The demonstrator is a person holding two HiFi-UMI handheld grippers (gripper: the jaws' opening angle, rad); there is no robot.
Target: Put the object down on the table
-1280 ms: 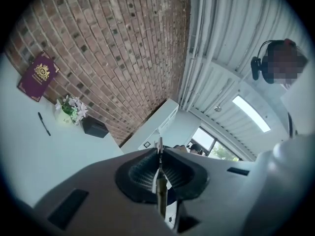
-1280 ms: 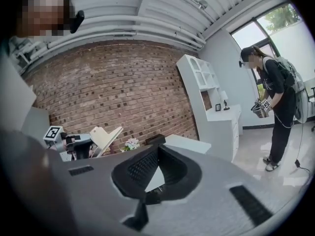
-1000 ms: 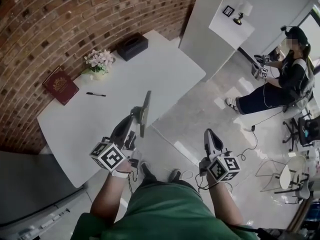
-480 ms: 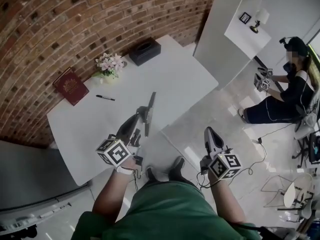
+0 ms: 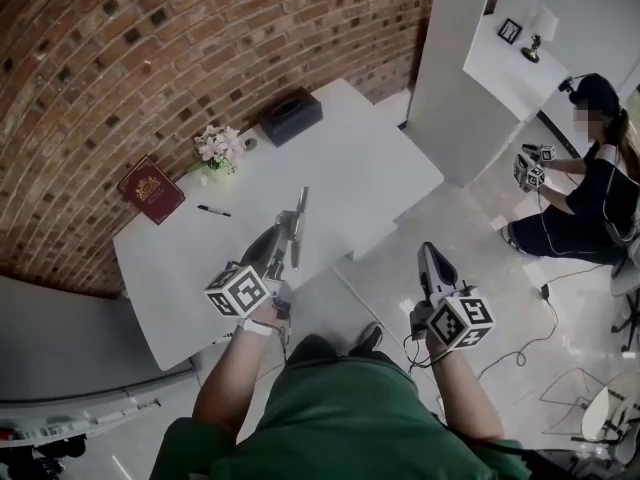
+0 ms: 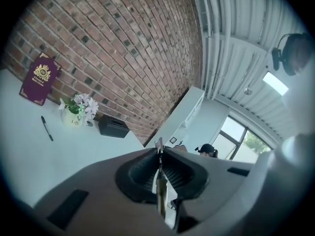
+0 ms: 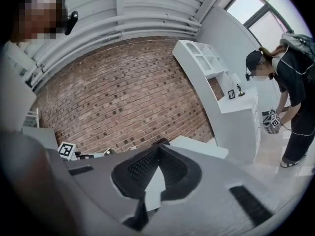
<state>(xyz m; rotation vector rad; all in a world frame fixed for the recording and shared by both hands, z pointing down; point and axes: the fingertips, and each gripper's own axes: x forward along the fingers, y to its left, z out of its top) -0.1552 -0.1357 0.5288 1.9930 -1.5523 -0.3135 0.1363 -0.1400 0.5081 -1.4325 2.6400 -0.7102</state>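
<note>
My left gripper is shut on a thin flat grey panel, which stands on edge above the near edge of the white table. In the left gripper view the panel shows as a narrow edge pinched between the dark pads of the left gripper, with the table top below and ahead. My right gripper hangs over the floor to the right of the table. In the right gripper view its jaws meet with nothing between them.
On the table lie a maroon book, a black pen, a small pot of flowers and a black box near the brick wall. A white counter stands at the right. A seated person holds grippers; cables lie on the floor.
The head view has shifted, so the table sits more to the right. The left gripper still holds the panel over the table's near edge. The right gripper has barely moved.
</note>
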